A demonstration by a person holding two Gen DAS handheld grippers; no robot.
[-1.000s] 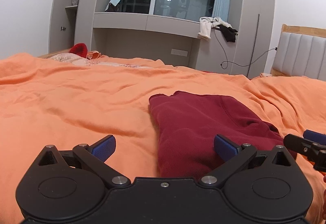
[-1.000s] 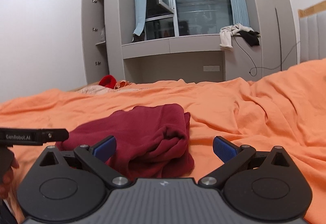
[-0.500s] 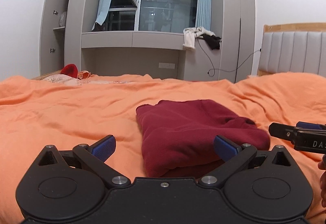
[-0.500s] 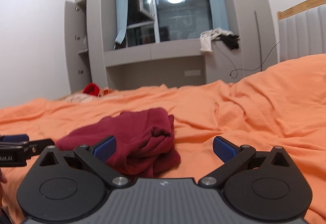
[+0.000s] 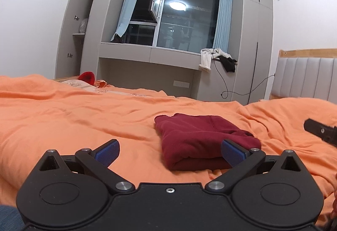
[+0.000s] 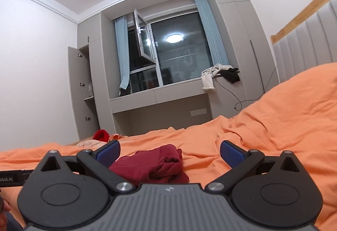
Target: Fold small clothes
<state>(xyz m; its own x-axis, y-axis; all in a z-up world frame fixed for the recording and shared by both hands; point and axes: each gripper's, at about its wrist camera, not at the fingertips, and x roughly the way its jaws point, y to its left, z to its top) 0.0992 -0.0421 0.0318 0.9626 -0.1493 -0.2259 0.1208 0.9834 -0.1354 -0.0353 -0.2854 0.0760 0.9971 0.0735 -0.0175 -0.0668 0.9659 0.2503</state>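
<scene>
**Pulling Back From a Folded Garment on an Orange Bed**

Lying folded into a compact block on the orange bedspread (image 5: 73, 117), the dark red garment (image 5: 198, 138) sits ahead of both grippers, touched by neither. The left gripper (image 5: 169, 150) hangs with its blue-padded fingers (image 5: 107, 150) spread wide and empty; the right gripper (image 6: 169, 152) is likewise spread wide, gripping nothing. Compared with half a second ago, both cameras have tipped upward: the ceiling now fills the top of the right wrist view, and the garment sits lower and smaller between the right gripper's fingers. In the left wrist view the garment has slid to the right, so that its near right corner lies behind the right-hand pad. Part of the right gripper's black body shows at that view's right edge, higher than before. Against the far wall, an open grey cabinet (image 6: 84, 92) holds a pale object on one shelf; what it is cannot be told. Light and dark clothes (image 5: 217, 59) lie heaped on the window ledge.
</scene>
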